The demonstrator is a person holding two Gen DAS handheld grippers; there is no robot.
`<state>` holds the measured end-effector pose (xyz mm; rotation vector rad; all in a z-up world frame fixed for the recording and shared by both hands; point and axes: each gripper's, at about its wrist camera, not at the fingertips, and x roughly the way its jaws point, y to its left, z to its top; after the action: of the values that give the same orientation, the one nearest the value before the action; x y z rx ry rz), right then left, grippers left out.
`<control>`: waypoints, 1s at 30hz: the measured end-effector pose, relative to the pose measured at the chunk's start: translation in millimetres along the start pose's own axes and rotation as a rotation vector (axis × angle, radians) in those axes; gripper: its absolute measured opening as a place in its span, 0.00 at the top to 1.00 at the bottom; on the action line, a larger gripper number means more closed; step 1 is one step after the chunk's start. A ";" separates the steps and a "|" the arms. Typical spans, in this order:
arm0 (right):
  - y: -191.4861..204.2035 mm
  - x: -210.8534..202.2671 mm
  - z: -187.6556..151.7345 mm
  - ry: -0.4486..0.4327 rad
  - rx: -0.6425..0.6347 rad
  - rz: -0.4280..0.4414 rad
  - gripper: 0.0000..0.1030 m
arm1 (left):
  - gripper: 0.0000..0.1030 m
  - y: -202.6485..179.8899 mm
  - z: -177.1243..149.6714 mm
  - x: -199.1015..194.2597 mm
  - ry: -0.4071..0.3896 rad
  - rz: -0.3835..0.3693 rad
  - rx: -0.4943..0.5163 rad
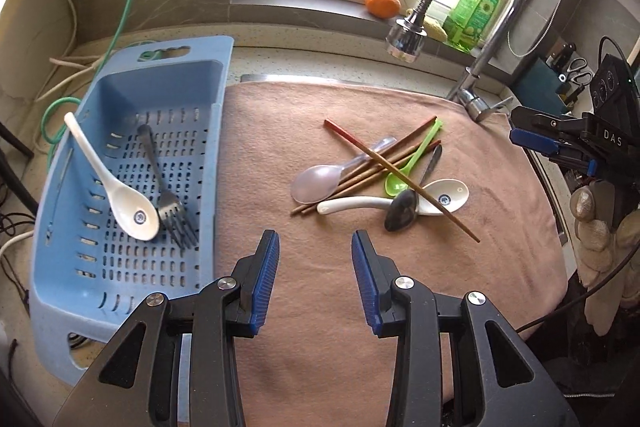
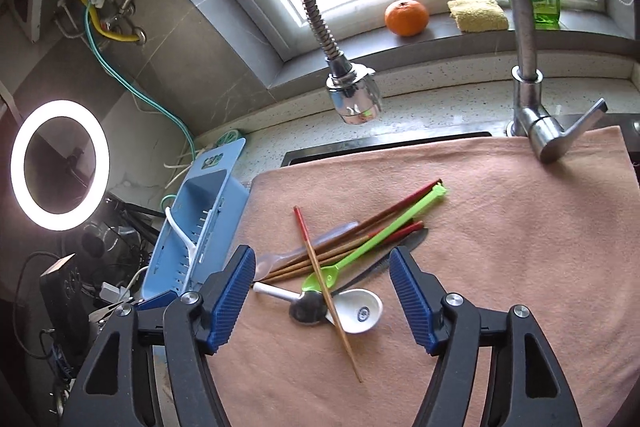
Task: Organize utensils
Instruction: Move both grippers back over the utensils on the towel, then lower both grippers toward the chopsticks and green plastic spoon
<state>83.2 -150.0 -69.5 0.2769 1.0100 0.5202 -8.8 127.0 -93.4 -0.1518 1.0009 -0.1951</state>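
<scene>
Left wrist view first: the left gripper (image 1: 315, 259) hangs over the pink towel (image 1: 500, 187) with its blue pads spread apart and nothing between them. Over at 9 o'clock sits the blue strainer basket (image 1: 60, 227), already holding a white ceramic spoon (image 1: 116, 187) and a dark metal fork (image 1: 168, 195) lying side by side, bowl and tines toward the camera. The rest of the utensil pile is around 1 o'clock from the pads: a translucent plastic spoon (image 1: 316, 183), a green plastic spoon (image 1: 412, 163), a second white ceramic spoon (image 1: 448, 195), a dark metal spoon (image 1: 402, 213), plus several chopsticks (image 1: 424, 191) crossed over the lot. The right gripper (image 1: 532, 141) pokes in at 3 o'clock, with a gloved hand (image 1: 596, 227) under it. Faucet (image 1: 404, 35), an orange (image 1: 382, 3) and a green soap bottle (image 1: 476, 15) are up at 1 o'clock by the window.

Right wrist view: the right gripper (image 2: 322, 291) is wide open, empty, hovering right above the pile. Between the pads, on the towel (image 2: 520, 227), you can see the second white ceramic spoon (image 2: 360, 311), the metal spoon (image 2: 308, 309), the green spoon (image 2: 360, 251) and one chopstick (image 2: 320, 275) running straight toward 6 o'clock. The basket (image 2: 224, 187) is off at 10 o'clock, a ring light (image 2: 60, 165) at 9, and a yellow sponge (image 2: 478, 14) next to the orange (image 2: 406, 17) on the sill.
</scene>
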 end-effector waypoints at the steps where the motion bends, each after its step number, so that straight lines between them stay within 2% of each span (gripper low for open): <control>1: -4.3 -0.8 -1.5 0.010 0.007 -0.006 0.36 | 0.65 -3.5 0.3 3.4 0.008 -0.005 0.009; 8: -28.9 11.6 -11.1 0.090 0.098 -0.019 0.36 | 0.65 -23.3 17.4 27.7 0.060 -0.046 0.083; 11: -37.1 21.8 -17.7 0.123 0.162 -0.010 0.48 | 0.65 -30.6 32.7 43.8 0.092 -0.073 0.119; 14: -43.8 28.5 -25.0 0.145 0.213 0.021 0.50 | 0.66 -41.7 45.8 61.6 0.144 -0.118 0.171; 17: -49.1 30.1 -32.2 0.156 0.246 0.040 0.50 | 0.66 -52.1 51.9 77.9 0.193 -0.118 0.228; 18: -50.2 29.7 -34.4 0.158 0.250 0.041 0.54 | 0.66 -53.7 53.5 83.5 0.213 -0.126 0.239; 25: -66.9 20.8 -46.1 0.150 0.306 0.048 0.56 | 0.67 -50.1 58.3 110.6 0.319 -0.134 0.257; 30: -78.3 15.1 -50.1 0.143 0.337 0.050 0.56 | 0.68 -56.1 57.2 120.7 0.370 -0.203 0.232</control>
<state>68.9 -208.9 -141.5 0.5715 1.2328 0.4171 97.7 46.6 -149.8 -0.0034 1.3216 -0.5376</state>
